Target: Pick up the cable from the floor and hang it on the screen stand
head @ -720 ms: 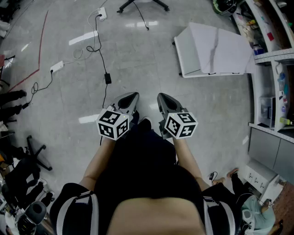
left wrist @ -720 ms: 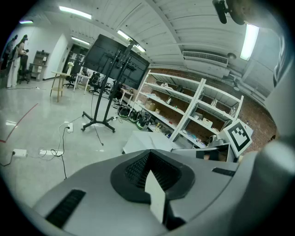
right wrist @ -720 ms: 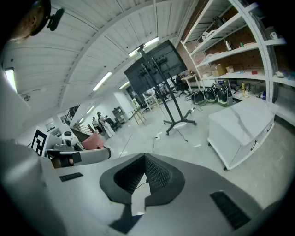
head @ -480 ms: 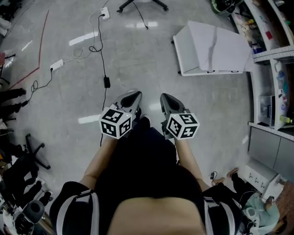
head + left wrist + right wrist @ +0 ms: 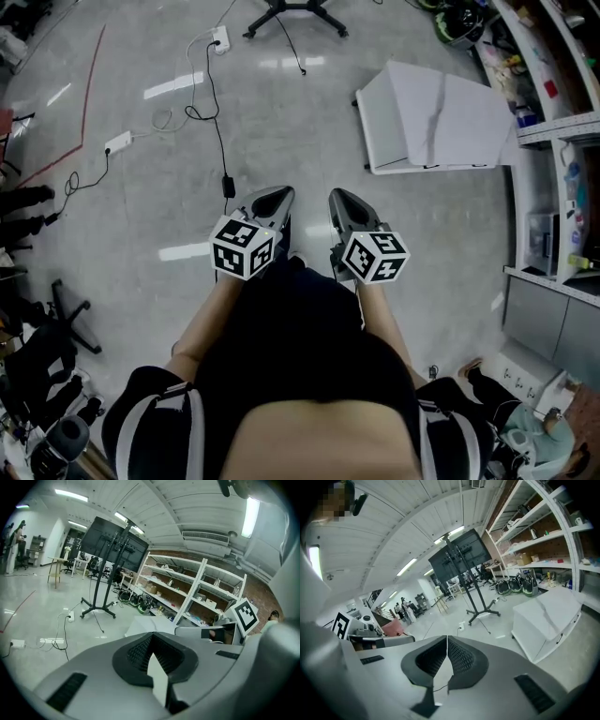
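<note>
The person wears a black top (image 5: 300, 347) with short dark sleeves (image 5: 141, 417). Pale stripes run down each sleeve near the shoulder, though it is too dim there to say whether they are white or grey. The left tongs (image 5: 272, 195) and the right tongs (image 5: 339, 197) are smooth grey shells that narrow to dark, rounded noses. Behind the left nose sits a white cube (image 5: 243, 247) printed with black square markers, and a matching cube (image 5: 375, 256) sits behind the right. Looking along the tongs, black ribbed pads (image 5: 459, 656) line a dark hollow, and narrow black slots (image 5: 533, 693) are set into the grey shell on either side.
</note>
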Motion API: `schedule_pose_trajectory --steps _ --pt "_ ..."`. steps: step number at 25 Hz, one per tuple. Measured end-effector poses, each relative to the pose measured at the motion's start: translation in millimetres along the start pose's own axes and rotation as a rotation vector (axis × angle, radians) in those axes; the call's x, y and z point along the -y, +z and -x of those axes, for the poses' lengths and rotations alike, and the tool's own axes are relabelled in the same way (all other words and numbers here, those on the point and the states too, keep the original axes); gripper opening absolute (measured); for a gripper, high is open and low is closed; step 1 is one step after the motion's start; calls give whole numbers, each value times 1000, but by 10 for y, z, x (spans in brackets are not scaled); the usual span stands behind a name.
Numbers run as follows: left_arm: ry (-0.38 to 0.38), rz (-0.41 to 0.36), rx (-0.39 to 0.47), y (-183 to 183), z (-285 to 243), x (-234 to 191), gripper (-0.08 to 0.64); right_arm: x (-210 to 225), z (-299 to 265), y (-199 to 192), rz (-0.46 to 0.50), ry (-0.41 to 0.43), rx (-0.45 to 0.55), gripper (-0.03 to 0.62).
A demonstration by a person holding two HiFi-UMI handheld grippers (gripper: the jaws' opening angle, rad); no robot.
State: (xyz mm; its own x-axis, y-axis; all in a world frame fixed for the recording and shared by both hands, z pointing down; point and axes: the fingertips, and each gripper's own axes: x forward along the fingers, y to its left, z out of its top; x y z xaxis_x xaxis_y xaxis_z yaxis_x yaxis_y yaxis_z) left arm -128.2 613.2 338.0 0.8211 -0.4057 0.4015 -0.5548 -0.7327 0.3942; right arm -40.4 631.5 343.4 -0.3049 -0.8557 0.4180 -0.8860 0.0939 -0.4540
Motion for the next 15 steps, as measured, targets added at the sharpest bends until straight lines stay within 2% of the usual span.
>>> schedule_pose_trajectory --steps 4,8,15 --pt "-1 -6 18 411 -237 -286 0 72 -393 469 -23 44 36 25" --pt "-28 -12 27 812 -488 -540 0 150 -766 888 -13 40 57 25" --pt "-48 -52 25 1202 -828 -867 0 284 -1284 1258 -27 32 65 25"
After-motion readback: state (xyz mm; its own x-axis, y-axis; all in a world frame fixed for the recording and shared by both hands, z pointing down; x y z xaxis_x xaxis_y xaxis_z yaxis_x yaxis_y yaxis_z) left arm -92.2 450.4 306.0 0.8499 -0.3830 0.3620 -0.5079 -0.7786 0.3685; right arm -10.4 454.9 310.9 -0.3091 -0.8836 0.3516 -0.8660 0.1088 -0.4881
